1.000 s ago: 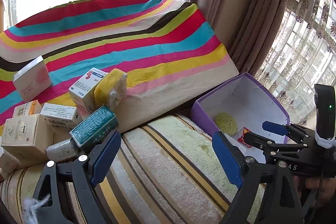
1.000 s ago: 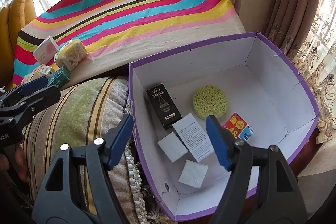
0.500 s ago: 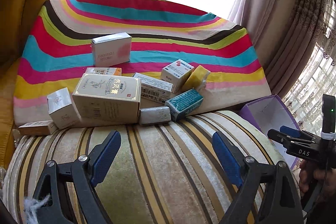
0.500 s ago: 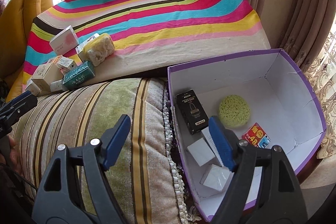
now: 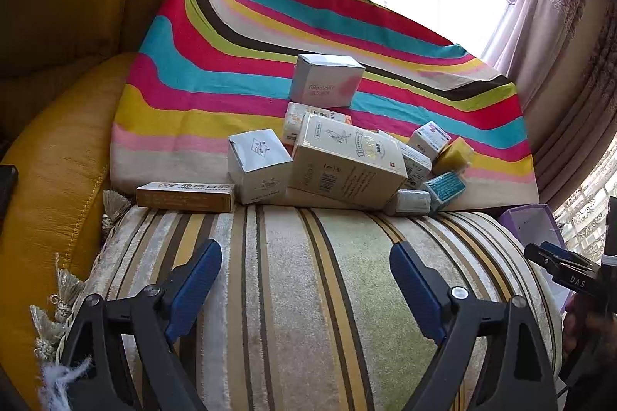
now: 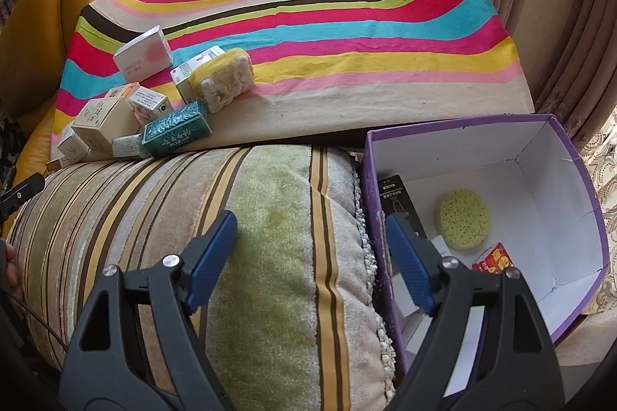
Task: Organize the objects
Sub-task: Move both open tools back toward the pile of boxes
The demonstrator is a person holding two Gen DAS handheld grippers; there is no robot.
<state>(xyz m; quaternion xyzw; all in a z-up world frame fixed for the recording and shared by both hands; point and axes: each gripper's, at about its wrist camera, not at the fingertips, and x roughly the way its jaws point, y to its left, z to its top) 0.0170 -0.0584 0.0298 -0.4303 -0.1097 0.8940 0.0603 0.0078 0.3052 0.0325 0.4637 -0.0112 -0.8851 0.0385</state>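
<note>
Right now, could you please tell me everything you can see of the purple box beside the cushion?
The purple box is open-topped cardboard, purple outside and on the rim, plain white inside, with a creased far corner. It sits upright, its left wall against the striped cushion. Inside lie a round yellow-green sponge, a black packet, a red packet and white boxes partly hidden behind the right tool. The left view shows only its corner.

Rainbow-striped cloth, purple box, yellow sponge.
</note>
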